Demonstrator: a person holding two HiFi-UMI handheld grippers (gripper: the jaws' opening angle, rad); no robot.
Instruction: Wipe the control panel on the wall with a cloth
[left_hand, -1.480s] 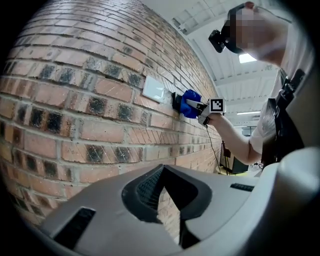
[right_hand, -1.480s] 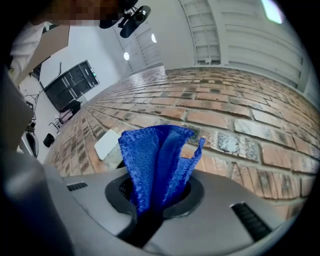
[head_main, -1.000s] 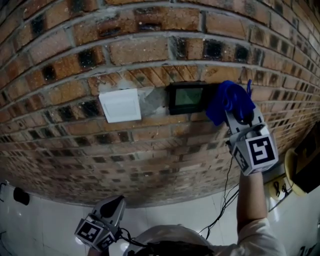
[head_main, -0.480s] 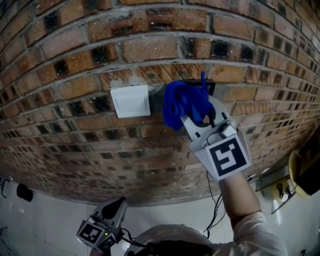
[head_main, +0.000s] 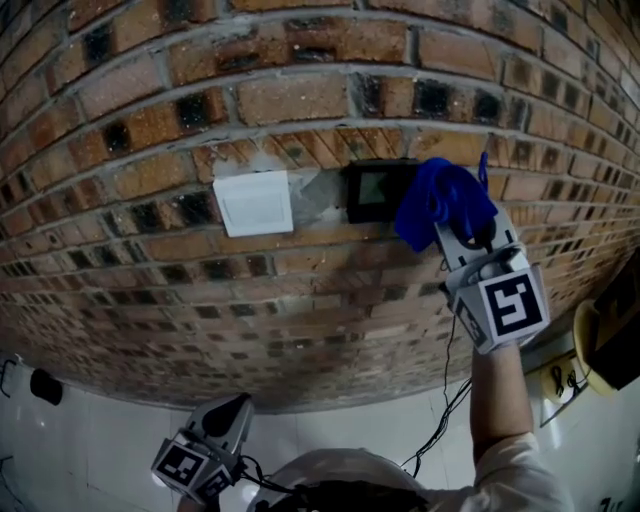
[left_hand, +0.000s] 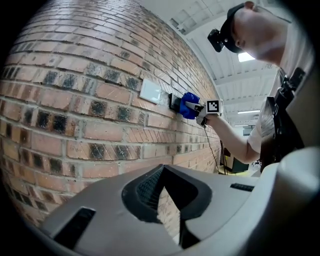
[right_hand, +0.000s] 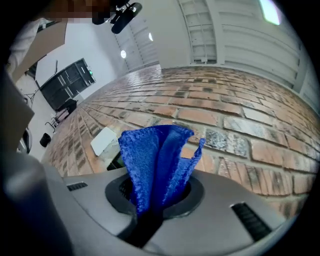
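The control panel (head_main: 376, 193) is a small black-framed screen set in the brick wall (head_main: 300, 100); its right edge is covered by a bunched blue cloth (head_main: 440, 203). My right gripper (head_main: 452, 218) is shut on that cloth and holds it against the wall at the panel's right side. In the right gripper view the cloth (right_hand: 156, 157) stands up out of the closed jaws and hides most of the panel. From the left gripper view I see the panel (left_hand: 174, 101) and the cloth (left_hand: 188, 105) far off. My left gripper (head_main: 236, 406) hangs low, shut and empty.
A white blank plate (head_main: 254, 202) sits on the wall just left of the panel. Thin black cables (head_main: 452, 380) hang down the wall below my right arm. A yellow object (head_main: 590, 345) and dark equipment stand at the right edge.
My right gripper swept the cloth left across the panel, then back right; the screen is uncovered again. The left gripper stayed put.
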